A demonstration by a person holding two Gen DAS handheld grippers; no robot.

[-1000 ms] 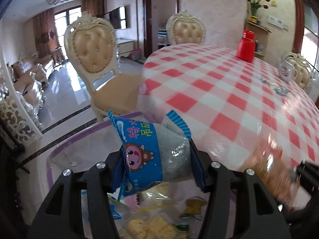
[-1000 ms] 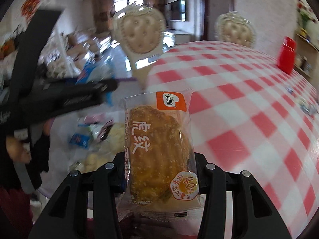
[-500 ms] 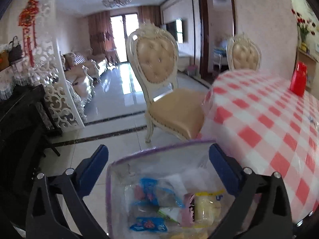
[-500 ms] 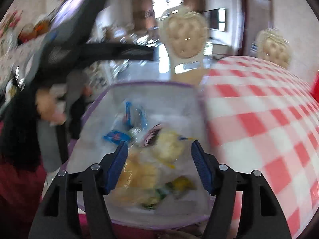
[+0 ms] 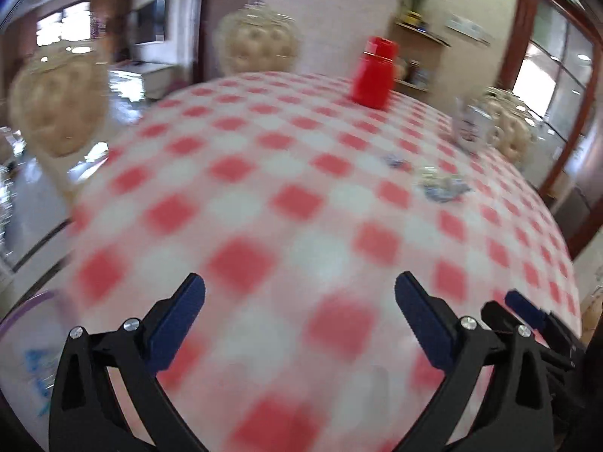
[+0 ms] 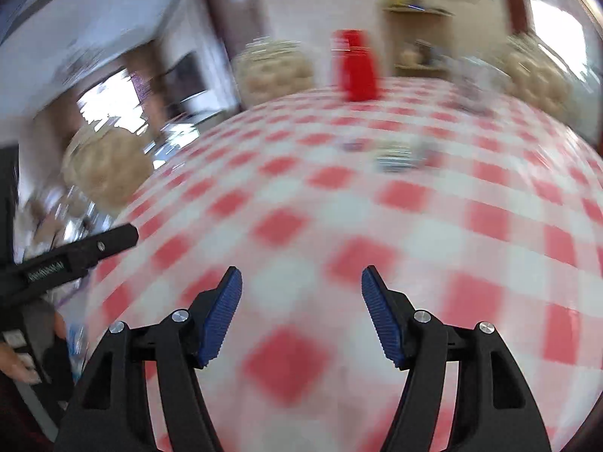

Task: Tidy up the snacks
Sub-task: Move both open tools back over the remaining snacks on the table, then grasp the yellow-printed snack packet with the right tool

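My left gripper (image 5: 299,290) is open and empty over the red-and-white checked tablecloth (image 5: 301,196). My right gripper (image 6: 301,282) is open and empty over the same cloth (image 6: 377,203). The clear snack bin with a purple rim (image 5: 26,312) shows only as a corner at the lower left of the left wrist view, with a blue wrapper blurred inside. Small wrapped snacks (image 5: 441,186) lie far out on the table; they also show in the right wrist view (image 6: 399,156). Both views are motion-blurred.
A red container (image 5: 373,73) stands at the table's far side, a white mug (image 5: 471,128) to its right. Padded chairs (image 5: 56,105) ring the table. The left gripper's side (image 6: 75,252) shows in the right view, the right gripper's tip (image 5: 527,312) in the left view.
Both grippers let go of their snack packets into the bin, opened, and swung right from the bin to face the table.
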